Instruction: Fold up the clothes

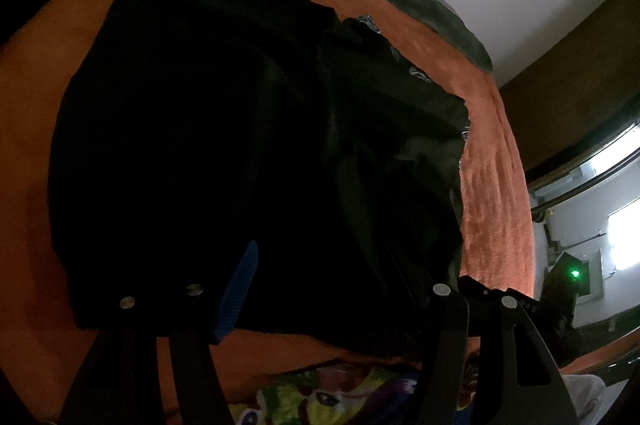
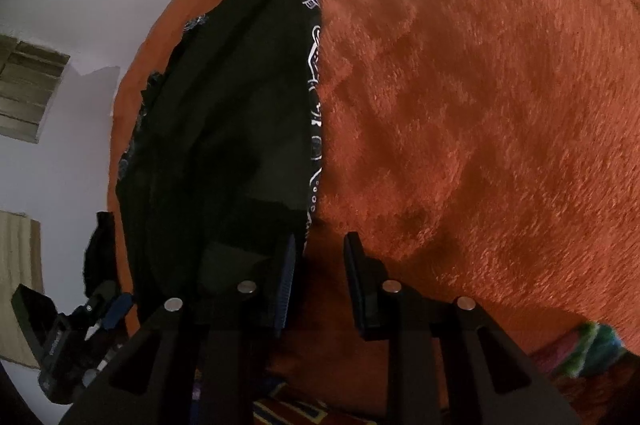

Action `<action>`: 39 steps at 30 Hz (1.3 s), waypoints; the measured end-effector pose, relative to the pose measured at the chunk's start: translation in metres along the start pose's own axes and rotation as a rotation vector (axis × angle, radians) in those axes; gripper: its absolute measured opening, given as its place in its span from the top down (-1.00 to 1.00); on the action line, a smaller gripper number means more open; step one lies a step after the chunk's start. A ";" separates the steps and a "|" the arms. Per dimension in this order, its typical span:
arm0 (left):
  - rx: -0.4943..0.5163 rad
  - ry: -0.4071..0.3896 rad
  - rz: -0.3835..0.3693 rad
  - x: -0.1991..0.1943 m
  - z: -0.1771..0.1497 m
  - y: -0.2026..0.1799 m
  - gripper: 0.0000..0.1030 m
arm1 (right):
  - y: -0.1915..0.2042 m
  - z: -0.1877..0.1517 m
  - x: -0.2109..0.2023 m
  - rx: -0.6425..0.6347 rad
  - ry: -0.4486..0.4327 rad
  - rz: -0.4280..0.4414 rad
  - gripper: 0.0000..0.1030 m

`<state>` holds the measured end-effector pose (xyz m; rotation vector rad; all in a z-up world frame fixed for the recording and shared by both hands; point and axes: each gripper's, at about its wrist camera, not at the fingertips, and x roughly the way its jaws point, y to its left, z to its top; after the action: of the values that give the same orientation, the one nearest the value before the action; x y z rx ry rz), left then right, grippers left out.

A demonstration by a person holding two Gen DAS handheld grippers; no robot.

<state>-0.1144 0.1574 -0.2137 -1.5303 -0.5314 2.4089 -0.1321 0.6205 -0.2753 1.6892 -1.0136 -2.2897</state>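
Note:
A black garment (image 1: 248, 129) with white paisley trim lies spread on the orange blanket (image 1: 496, 185). My left gripper (image 1: 332, 277) hovers over its near edge, jaws wide apart, with the blue pad (image 1: 240, 285) standing clear of the dark cloth. In the right wrist view the garment (image 2: 232, 113) fills the left side, its patterned border (image 2: 314, 65) running down toward my right gripper (image 2: 320, 241). The jaws there stand a little apart and only orange blanket (image 2: 480, 105) shows between them. The garment's near corner sits just ahead of the left finger.
A dark green cloth (image 1: 424, 9) lies at the blanket's far edge by the white wall. A colourful patterned fabric (image 1: 340, 393) shows below the blanket's near edge. The left gripper's body (image 2: 76, 329) appears at the lower left of the right wrist view.

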 end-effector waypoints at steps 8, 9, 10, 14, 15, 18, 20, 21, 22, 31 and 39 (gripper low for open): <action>0.002 0.004 -0.009 0.002 -0.001 -0.002 -0.26 | -0.005 0.000 0.004 0.023 0.015 -0.001 0.54; 0.005 0.003 -0.011 0.001 -0.001 -0.003 -0.26 | -0.005 0.001 0.005 0.022 0.016 -0.002 0.54; 0.006 0.003 -0.012 0.002 -0.001 -0.004 -0.26 | -0.005 0.001 0.005 0.020 0.017 -0.003 0.54; 0.008 0.006 -0.015 0.002 -0.001 -0.006 -0.26 | -0.004 0.000 0.007 0.017 0.021 -0.004 0.52; 0.008 0.007 -0.014 0.003 -0.001 -0.007 -0.26 | -0.004 0.000 0.007 0.016 0.022 -0.003 0.52; 0.002 0.013 -0.016 0.004 -0.002 -0.005 -0.26 | -0.003 0.000 0.008 0.022 0.023 0.000 0.49; -0.002 0.014 -0.017 0.003 -0.002 -0.005 -0.26 | -0.004 0.000 0.009 0.027 0.021 0.006 0.27; -0.001 0.014 -0.017 0.003 -0.002 -0.004 -0.26 | -0.004 0.000 0.009 0.031 0.019 0.009 0.21; -0.001 0.013 -0.017 0.004 -0.002 -0.004 -0.26 | -0.005 0.000 0.009 0.034 0.016 0.013 0.12; 0.003 0.019 -0.019 0.003 -0.002 -0.003 -0.26 | -0.004 0.002 0.010 0.028 0.014 0.017 0.09; 0.012 0.032 -0.019 0.007 -0.003 -0.006 -0.26 | -0.006 0.001 0.009 0.023 0.014 0.019 0.09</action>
<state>-0.1142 0.1657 -0.2181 -1.5492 -0.5221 2.3652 -0.1350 0.6216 -0.2859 1.6943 -1.0521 -2.2595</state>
